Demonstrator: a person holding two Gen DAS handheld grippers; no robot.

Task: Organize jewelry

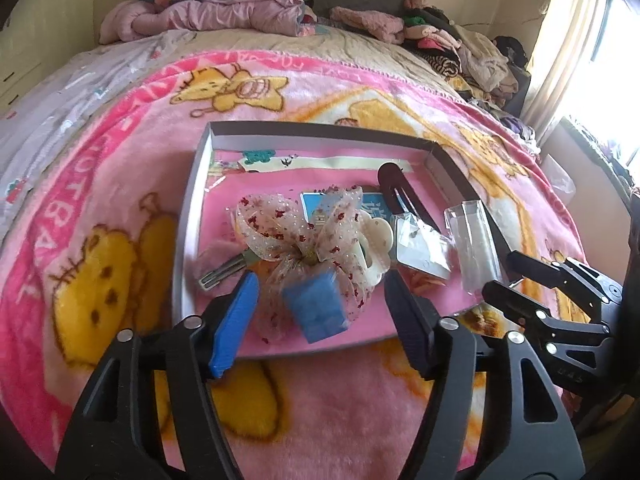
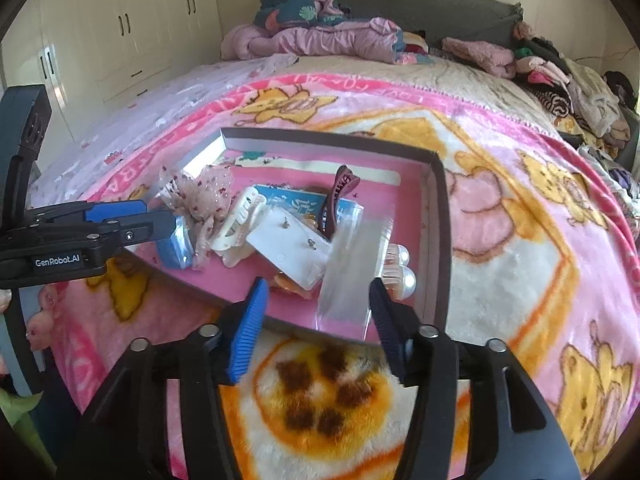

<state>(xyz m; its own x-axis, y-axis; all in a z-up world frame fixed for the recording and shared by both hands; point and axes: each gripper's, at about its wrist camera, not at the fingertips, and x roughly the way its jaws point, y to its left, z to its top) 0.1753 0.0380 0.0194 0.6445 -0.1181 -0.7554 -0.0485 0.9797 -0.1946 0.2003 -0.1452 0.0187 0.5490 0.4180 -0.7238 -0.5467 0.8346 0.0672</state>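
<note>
Blue box (image 1: 314, 306) sits between the spread-wide left gripper (image 1: 318, 280), at tray's (image 1: 192, 216) 6 o'clock. Advice: close squarely, clear of ribbon bow (image 1: 304, 232). Right gripper (image 2: 320, 292) released, straddling clear sachet (image 2: 352, 268).

Shallow pink-lined tray (image 1: 192, 208) sits mid-frame on the bed, loaded with a sheer spotted ribbon bow (image 1: 304, 236), a small blue box (image 1: 314, 310) at the near edge, and a cream claw clip (image 2: 236, 224). Right of those: white earring card (image 2: 288, 254) lying flat with two studs, dark maroon claw clip (image 2: 334, 204) tilted up, clear plastic sleeve (image 2: 350, 276) lying over the near rim, pearl clip (image 2: 404, 268) beside it.
</note>
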